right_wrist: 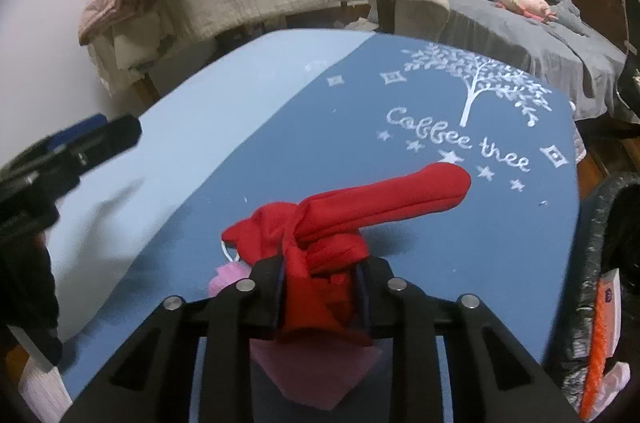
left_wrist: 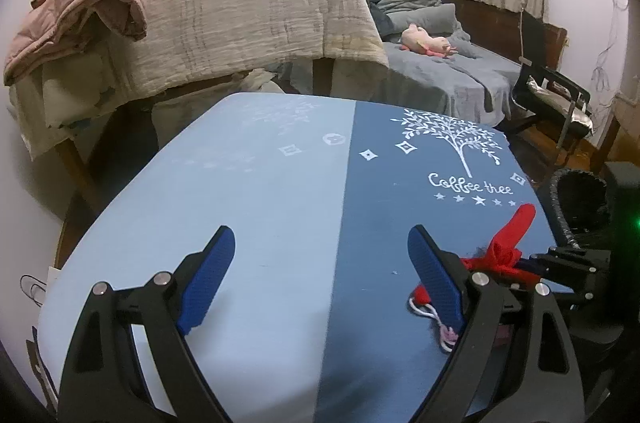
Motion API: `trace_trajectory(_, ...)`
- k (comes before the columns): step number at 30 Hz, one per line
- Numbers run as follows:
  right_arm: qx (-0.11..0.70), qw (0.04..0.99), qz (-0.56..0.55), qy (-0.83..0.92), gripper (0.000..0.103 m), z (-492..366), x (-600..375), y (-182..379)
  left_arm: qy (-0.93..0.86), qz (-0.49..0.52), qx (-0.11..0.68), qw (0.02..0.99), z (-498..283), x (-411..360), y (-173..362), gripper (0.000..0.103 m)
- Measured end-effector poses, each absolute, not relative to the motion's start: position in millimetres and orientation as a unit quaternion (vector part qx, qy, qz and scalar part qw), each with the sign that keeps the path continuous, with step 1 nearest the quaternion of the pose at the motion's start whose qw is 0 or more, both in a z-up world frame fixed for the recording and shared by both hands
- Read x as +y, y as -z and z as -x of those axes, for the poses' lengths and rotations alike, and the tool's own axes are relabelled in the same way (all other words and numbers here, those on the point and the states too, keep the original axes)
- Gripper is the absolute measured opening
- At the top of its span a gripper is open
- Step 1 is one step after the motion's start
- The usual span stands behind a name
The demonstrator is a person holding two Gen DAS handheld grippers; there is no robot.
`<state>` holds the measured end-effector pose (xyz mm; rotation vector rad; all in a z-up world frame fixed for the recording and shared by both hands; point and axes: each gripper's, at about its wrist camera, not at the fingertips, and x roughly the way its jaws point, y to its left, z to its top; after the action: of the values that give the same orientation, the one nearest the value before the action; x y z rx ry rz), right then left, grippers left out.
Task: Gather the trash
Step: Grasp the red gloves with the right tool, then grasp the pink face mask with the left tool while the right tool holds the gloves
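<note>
Red cloth (right_wrist: pixel 344 219) in right tongs (right_wrist: pixel 320 287), tablecloth (right_wrist: pixel 280 151) reads "Coffee tree"

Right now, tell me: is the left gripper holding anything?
No, the left gripper stands open over the bare table.

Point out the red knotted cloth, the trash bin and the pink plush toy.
red knotted cloth (right_wrist: pixel 384 199): right wrist view, on its long free end.
trash bin (left_wrist: pixel 560 211): left wrist view, near rim.
pink plush toy (left_wrist: pixel 424 41): left wrist view, body.

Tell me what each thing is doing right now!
Left gripper: open, empty, over the table.
Right gripper: shut on the red cloth.
Red cloth: knotted, one end sticking out over the table.
Bin: open beside the table, trash inside.
</note>
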<state>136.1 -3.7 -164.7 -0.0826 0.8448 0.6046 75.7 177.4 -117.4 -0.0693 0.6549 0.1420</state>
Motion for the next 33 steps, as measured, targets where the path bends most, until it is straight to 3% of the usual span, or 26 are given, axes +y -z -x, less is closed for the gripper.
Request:
trace_trajectory(14,0.377,0.897,0.002,-0.233,0.026,-139,-70,139,-0.027,0.04,0.348,0.936,-73,124,134,0.086)
trace_trajectory(23,0.379,0.898,-0.001,-0.223,0.026,-133,-91,143,0.0,0.055,0.397,0.916,-77,96,166,0.077)
trace_trajectory(29,0.38,0.898,0.004,-0.223,0.026,-129,-95,147,0.01,0.07,0.422,0.904,-83,91,179,0.065)
trace_trajectory(33,0.382,0.897,0.002,-0.223,0.026,-127,-97,149,0.025,0.076,0.43,0.899,-85,87,183,0.049)
